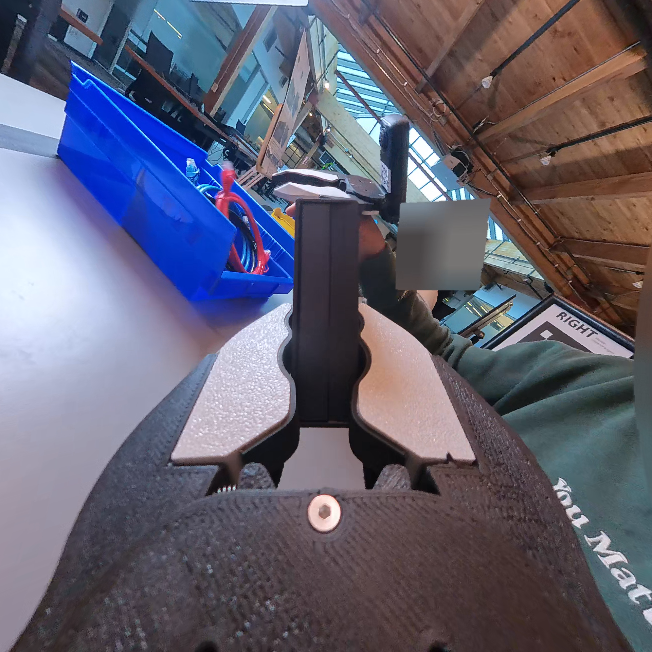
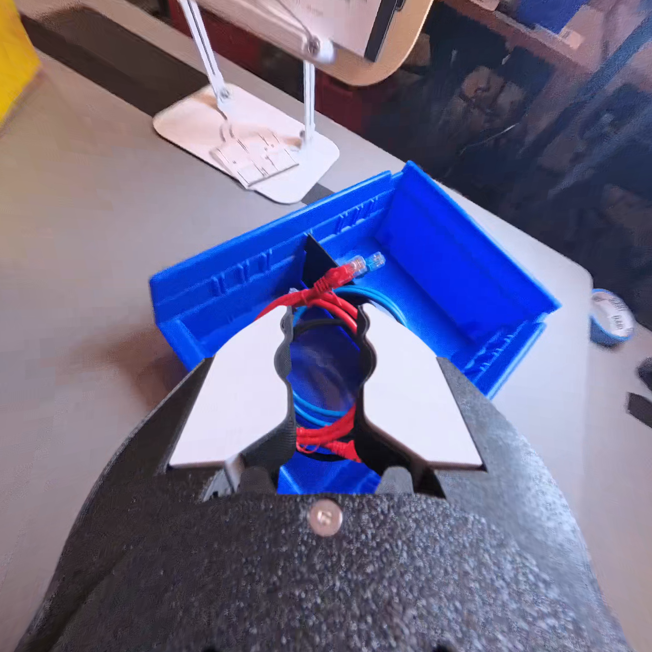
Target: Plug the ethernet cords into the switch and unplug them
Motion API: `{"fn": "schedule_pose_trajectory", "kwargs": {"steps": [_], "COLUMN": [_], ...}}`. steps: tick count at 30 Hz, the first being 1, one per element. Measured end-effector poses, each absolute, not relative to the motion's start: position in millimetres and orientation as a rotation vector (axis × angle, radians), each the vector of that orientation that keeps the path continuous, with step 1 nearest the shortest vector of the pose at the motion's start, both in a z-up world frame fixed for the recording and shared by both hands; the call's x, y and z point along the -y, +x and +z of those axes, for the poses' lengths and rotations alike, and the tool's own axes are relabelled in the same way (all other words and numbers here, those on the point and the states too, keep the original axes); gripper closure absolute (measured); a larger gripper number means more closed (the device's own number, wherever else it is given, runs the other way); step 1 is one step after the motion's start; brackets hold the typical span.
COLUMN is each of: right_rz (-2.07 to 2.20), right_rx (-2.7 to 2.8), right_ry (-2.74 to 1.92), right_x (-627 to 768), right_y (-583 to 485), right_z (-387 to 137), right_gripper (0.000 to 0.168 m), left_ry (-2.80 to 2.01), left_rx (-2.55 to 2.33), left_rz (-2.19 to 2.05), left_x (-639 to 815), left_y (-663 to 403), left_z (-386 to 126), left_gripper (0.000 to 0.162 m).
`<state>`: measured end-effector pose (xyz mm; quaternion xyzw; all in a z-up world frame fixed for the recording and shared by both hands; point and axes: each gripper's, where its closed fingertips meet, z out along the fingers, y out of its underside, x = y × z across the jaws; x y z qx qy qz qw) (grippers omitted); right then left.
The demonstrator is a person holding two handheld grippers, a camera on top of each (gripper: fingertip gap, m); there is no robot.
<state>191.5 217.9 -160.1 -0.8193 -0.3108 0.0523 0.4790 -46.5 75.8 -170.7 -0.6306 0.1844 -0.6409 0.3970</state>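
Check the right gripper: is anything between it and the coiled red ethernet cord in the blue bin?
Nothing visible blocks it. The right gripper hangs over the open-topped blue plastic bin, and the coiled red ethernet cord lies uppermost, on the blue cord.

Left gripper (image 1: 326, 314): fingers clamp a black block whose far end hides part of the right gripper (image 1: 310, 183).
Cords: red cord (image 2: 319, 293) and blue cord (image 2: 374, 296) partly masked by fingers.
Blue bin (image 2: 441, 247): near wall hidden.
Tape roll (image 2: 612, 317): blurred.
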Motion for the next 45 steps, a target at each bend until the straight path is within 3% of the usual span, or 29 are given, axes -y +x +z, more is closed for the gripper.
{"fn": "schedule_pose_trajectory", "kwargs": {"steps": [3,8,14,19,24,32,38,40,45], "right_rz": [-0.125,-0.146,-0.016,0.664,0.387,0.527,0.656,0.674,0.585], "right_rx": [0.929,1.133,1.101,1.307,1.498,1.655,1.961,2.035,1.841], "right_ry": [-2.065,-2.179,-1.953,-1.594,-1.363,-1.272,-1.254,-1.21,-1.268], "right_x": [-230,-244,-210,-100,-63,-58,-24,-6,-19], "right_y": [193,168,124,13,-30,-40,-30,-28,-19], "right_z": [-192,-247,-187,-144,-169,-170,-189,-203,-202], "right_gripper": [0.139,0.143,0.142,0.119,0.082,0.084,0.081,0.097,0.098], "left_ry": [-1.609,-1.618,-1.601,-1.587,-1.511,-1.513,-1.705,-1.744,-1.703], "left_rx": [-0.469,-0.475,-0.471,-0.482,-0.389,-0.478,-0.896,-0.953,-0.834], "left_rz": [-1.613,-1.596,-1.612,-1.67,-1.881,-2.108,-2.145,-2.136,-2.096], "left_x": [-76,-77,-78,-73,-68,-45,6,14,-3], "left_y": [-45,-45,-46,-41,-43,-30,-6,-2,-6], "left_z": [-173,-178,-178,-176,-165,-162,-190,-197,-189], "left_gripper": [0.132,0.132,0.132,0.132,0.132,0.132,0.132,0.133,0.127]}}
